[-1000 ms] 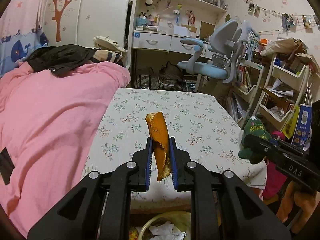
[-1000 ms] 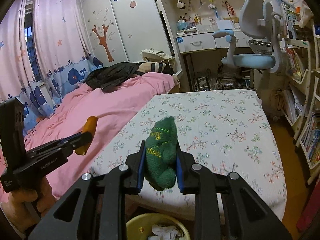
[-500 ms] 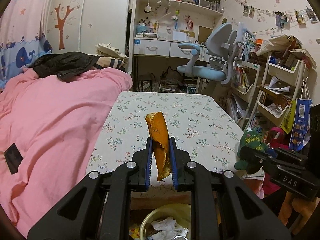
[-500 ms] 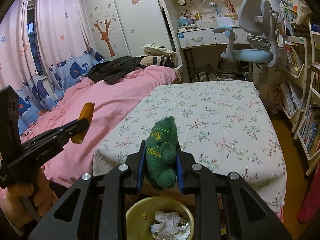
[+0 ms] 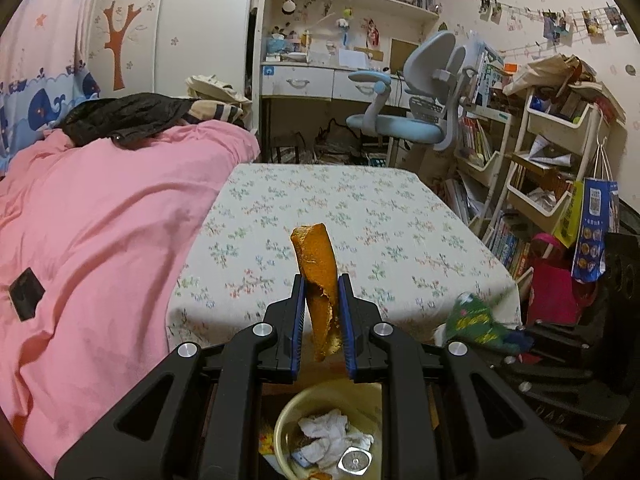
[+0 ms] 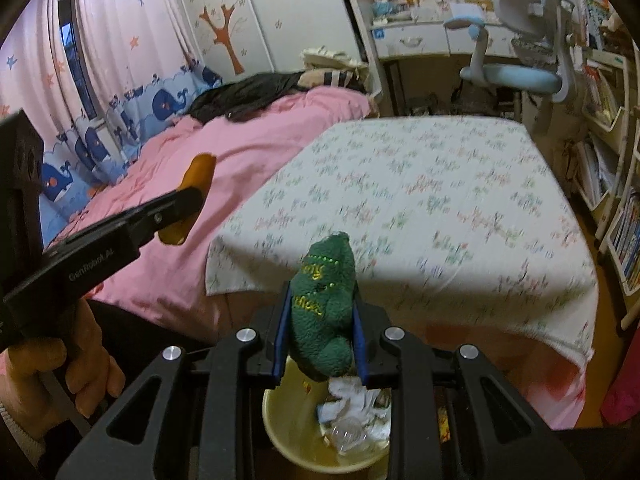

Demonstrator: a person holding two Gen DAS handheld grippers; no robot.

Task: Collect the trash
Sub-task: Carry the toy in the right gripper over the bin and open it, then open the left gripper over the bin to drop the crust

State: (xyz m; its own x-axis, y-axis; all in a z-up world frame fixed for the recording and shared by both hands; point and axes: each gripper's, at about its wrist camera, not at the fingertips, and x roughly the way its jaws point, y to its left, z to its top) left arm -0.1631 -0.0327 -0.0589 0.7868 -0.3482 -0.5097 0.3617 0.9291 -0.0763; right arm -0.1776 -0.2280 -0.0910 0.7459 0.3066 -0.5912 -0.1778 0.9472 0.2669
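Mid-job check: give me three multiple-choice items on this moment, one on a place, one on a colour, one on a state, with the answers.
1. Where is the yellow bin?
A. on the table
B. on the bed
C. on the floor at the table's near edge, below both grippers

2. What colour is the plush piece in the right gripper?
A. green
B. red
C. white

3. How is the orange peel?
A. lying on the table
B. clamped between the left gripper's jaws
C. already in the bin

Answers:
1 C: both wrist views show the bin low, under the fingers and in front of the table.
2 A: it is green fleece with yellow stitching.
3 B: the blue pads press the peel on both sides, above the bin.
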